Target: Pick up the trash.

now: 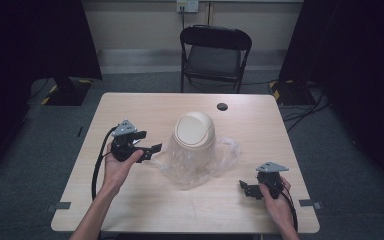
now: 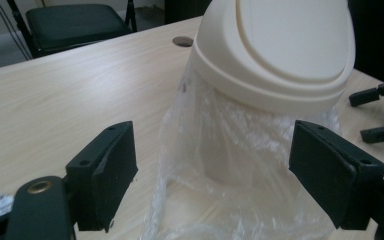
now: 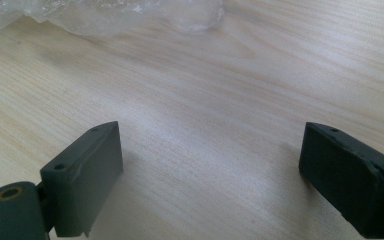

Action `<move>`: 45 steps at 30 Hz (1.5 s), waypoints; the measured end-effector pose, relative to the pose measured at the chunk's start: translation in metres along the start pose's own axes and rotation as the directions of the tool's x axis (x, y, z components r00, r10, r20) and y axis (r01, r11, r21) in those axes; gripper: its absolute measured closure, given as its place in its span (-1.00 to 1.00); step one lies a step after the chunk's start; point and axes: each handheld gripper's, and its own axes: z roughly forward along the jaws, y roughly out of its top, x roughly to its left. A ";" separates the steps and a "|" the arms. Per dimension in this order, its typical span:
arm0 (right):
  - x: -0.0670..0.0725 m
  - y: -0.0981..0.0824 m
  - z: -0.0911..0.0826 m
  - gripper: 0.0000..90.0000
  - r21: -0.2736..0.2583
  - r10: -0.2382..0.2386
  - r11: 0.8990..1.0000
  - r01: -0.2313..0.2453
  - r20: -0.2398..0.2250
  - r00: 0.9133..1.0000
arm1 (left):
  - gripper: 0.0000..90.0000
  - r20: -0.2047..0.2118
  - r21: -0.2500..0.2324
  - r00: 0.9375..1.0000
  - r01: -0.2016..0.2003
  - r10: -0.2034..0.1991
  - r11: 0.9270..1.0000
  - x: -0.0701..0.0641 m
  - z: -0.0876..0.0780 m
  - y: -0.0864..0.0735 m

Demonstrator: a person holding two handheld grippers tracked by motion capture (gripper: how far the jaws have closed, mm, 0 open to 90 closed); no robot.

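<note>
High view looks down and forward over the whole tabletop [image 1: 130,210], while both gripper views sit low, sharing the crinkly plastic bag [image 2: 240,165].

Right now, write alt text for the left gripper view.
A cream bin with a domed swing lid stands on a wooden table, clear plastic bag hanging below its rim. The left gripper frames the bag, jaws open.

**Bright table, dark room, soft close-ups**

You are looking at an evenly lit table [image 1: 130,200] while both side edges of the high view are falling into near black. In your gripper views, soft glare is washing across the wood, the plastic bag [image 2: 240,165] is glinting, and the nearest black jaws are blurring slightly, casting faint shadows.
</note>
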 end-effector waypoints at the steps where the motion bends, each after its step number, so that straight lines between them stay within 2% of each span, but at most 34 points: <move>1: 0.000 0.000 0.000 -0.79 0.000 0.000 1.000 0.000 0.000 1.000 | -0.58 0.003 0.001 1.000 -0.007 0.007 1.000 0.000 0.002 0.003; 3: 0.000 0.000 0.000 -0.79 0.001 0.001 1.000 -0.001 0.000 1.000 | -0.60 0.012 -0.015 1.000 -0.018 0.018 1.000 -0.002 0.009 0.014; 6: 0.000 0.000 0.000 -0.79 0.001 0.001 1.000 -0.001 0.001 1.000 | -0.65 0.007 -0.004 0.999 -0.034 0.034 0.999 -0.003 0.015 0.022; 9: 0.000 0.000 0.000 -0.79 0.000 0.000 1.000 0.000 0.000 1.000 | -0.65 0.026 0.004 0.998 -0.062 0.062 0.998 -0.005 0.027 0.036; 10: 0.000 0.000 0.000 -0.79 0.000 0.000 1.000 0.000 0.000 1.000 | -0.65 0.026 0.004 0.998 -0.062 0.062 0.998 -0.005 0.027 0.036; 11: 0.000 0.000 0.000 -0.79 -0.001 -0.001 1.000 0.001 0.000 1.000 | -0.65 0.043 0.011 0.997 -0.071 0.071 0.997 -0.006 0.033 0.043; 16: 0.000 0.000 0.000 -0.79 -0.001 -0.002 1.000 0.002 0.000 1.000 | -0.65 0.082 0.001 0.995 -0.058 0.058 0.998 -0.009 0.045 0.050; 18: 0.000 0.000 0.000 -0.79 0.000 0.000 1.000 0.000 0.000 1.000 | -0.65 0.075 0.033 0.994 -0.079 0.076 0.996 -0.009 0.056 0.053; 22: 0.000 0.000 0.000 -0.79 0.001 0.001 1.000 -0.001 0.000 1.000 | -0.65 0.084 0.039 0.994 -0.069 0.065 0.997 -0.008 0.066 0.052; 23: 0.000 0.000 0.000 -0.79 0.000 0.000 1.000 0.000 0.000 1.000 | -0.65 0.084 0.060 0.995 -0.066 0.061 0.996 -0.008 0.072 0.050; 24: 0.000 0.000 0.000 -0.79 0.000 0.000 1.000 0.000 0.000 1.000 | -0.65 0.084 0.060 0.995 -0.066 0.061 0.996 -0.008 0.072 0.050; 25: 0.000 0.000 0.000 -0.79 0.000 -0.001 1.000 0.001 -0.001 1.000 | -0.65 0.076 0.090 0.995 -0.078 0.071 0.993 -0.008 0.079 0.048; 28: 0.000 0.000 0.000 -0.79 -0.001 -0.002 1.000 0.002 -0.001 1.000 | -0.67 0.096 0.097 0.994 -0.063 0.053 0.993 -0.006 0.085 0.045; 31: 0.000 0.000 0.000 -0.79 0.001 0.001 1.000 -0.001 -0.001 1.000 | -0.68 0.089 0.114 0.995 -0.061 0.051 0.992 -0.005 0.090 0.045; 33: 0.000 0.000 0.000 -0.79 0.001 0.001 1.000 -0.001 -0.001 1.000 | -0.66 0.092 0.108 0.995 -0.055 0.045 0.993 -0.006 0.091 0.044; 36: 0.000 0.000 0.000 -0.79 0.001 0.002 1.000 -0.002 -0.001 1.000 | -0.66 0.087 0.128 0.995 -0.051 0.040 0.990 -0.007 0.098 0.043; 37: 0.000 0.000 0.000 -0.79 0.001 0.001 1.000 -0.001 0.000 1.000 | -0.65 0.077 0.147 0.996 -0.061 0.050 0.987 -0.007 0.103 0.042; 39: 0.000 0.000 0.000 -0.79 -0.001 -0.001 1.000 0.001 -0.001 1.000 | -0.65 0.082 0.150 0.996 -0.044 0.032 0.988 -0.007 0.107 0.042; 42: 0.000 0.000 0.000 -0.79 0.001 0.001 1.000 -0.001 -0.001 1.000 | -0.65 0.067 0.161 0.997 -0.057 0.047 0.985 -0.007 0.110 0.041; 43: 0.000 0.000 0.000 -0.79 0.000 0.000 1.000 0.000 -0.001 1.000 | -0.65 0.064 0.166 0.998 -0.034 0.024 0.985 -0.007 0.114 0.040; 45: 0.000 0.000 0.000 -0.79 0.001 0.001 1.000 -0.001 -0.001 1.000 | -0.65 0.065 0.168 0.998 -0.038 0.028 0.985 -0.006 0.115 0.041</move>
